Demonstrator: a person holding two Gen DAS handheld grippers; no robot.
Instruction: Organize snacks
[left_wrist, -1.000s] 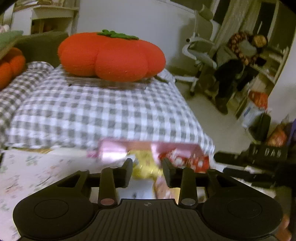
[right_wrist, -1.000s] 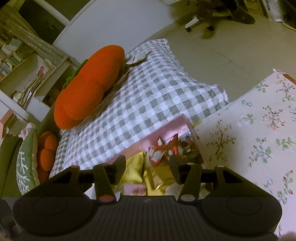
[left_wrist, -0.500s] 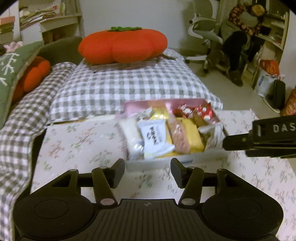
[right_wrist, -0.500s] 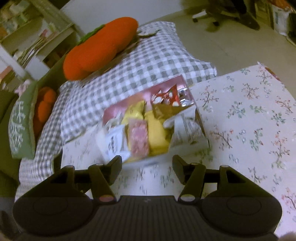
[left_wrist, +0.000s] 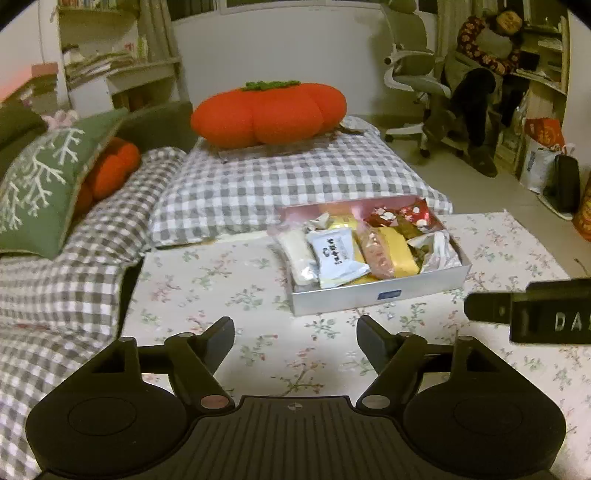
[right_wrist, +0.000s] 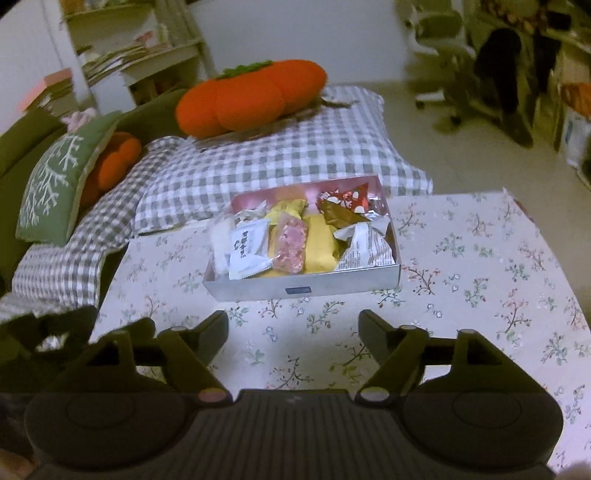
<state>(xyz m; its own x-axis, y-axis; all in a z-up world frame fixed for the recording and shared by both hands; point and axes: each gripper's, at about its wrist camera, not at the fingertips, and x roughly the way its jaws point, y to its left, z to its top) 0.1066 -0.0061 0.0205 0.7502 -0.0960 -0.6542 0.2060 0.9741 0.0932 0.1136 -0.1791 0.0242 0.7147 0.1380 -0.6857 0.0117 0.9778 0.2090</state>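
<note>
A shallow silver box (left_wrist: 376, 293) with a pink inside stands on the floral tablecloth (left_wrist: 229, 288), packed with snack packets: a white one (left_wrist: 334, 254), a pink one (left_wrist: 375, 251), yellow ones and a red one (left_wrist: 402, 214). The box also shows in the right wrist view (right_wrist: 303, 286). My left gripper (left_wrist: 295, 338) is open and empty, short of the box's near wall. My right gripper (right_wrist: 293, 332) is open and empty, also short of the box; its finger shows in the left wrist view (left_wrist: 491, 308).
A grey checked cushion (left_wrist: 295, 181) with an orange pumpkin pillow (left_wrist: 269, 110) lies behind the table. A green pillow (left_wrist: 40, 184) and a checked blanket lie at the left. An office chair (left_wrist: 417, 77) and a seated person (left_wrist: 480, 74) are at the back right.
Both grippers have pulled back from the box and away above the table. Their jaws have spread wider. The box now sits well ahead of both.
</note>
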